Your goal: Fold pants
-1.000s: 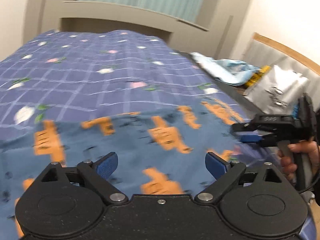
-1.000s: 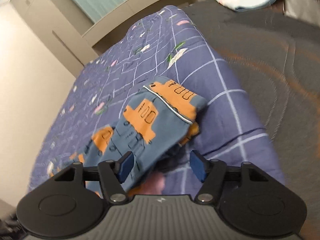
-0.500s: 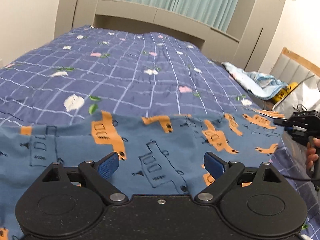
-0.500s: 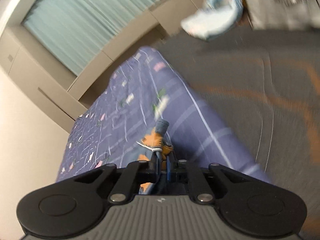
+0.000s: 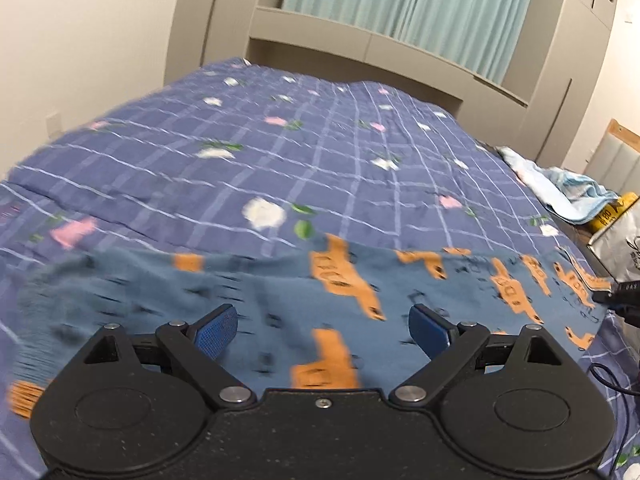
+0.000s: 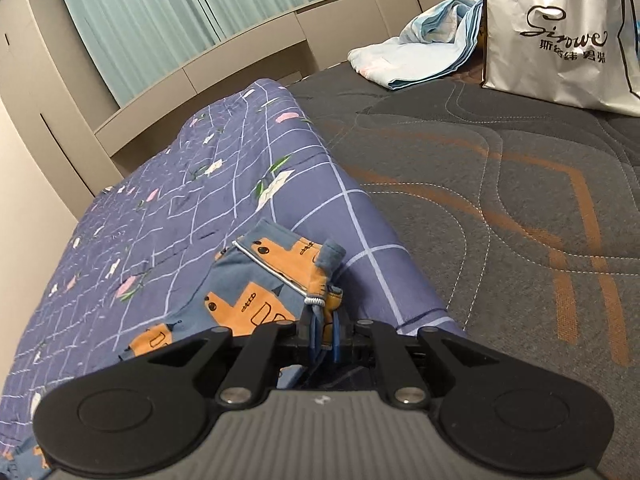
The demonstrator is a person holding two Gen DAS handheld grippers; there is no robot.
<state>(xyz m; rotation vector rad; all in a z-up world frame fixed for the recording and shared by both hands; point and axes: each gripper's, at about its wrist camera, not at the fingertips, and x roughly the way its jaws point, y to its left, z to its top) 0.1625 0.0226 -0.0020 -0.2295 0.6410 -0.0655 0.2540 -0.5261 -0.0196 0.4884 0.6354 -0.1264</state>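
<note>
1. The pants (image 5: 320, 304), blue with orange print, lie spread across the near part of a purple checked quilt (image 5: 304, 160) on the bed.
2. The left claw (image 5: 323, 330) is spread wide above the pants; its blue pads (image 5: 216, 330) press on nothing, and the cloth shows in the gap between them.
3. The right claw (image 6: 323, 338) is pressed together, pinching a bunched corner of the pants (image 6: 276, 276) where a white-piped edge and a gathered cord show.
4. In the left wrist view, the right claw's black tip (image 5: 620, 294) shows at the pants' far right end.
5. Right of the quilt lies the bare grey mattress (image 6: 500, 184) with orange stitching.
6. At its far end sits a crumpled light blue cloth (image 6: 424, 56), with a white bag (image 6: 556, 32) bearing printed lettering just beside it.
7. Teal curtains (image 5: 416, 4) hang behind the beige headboard (image 5: 360, 46).
</note>
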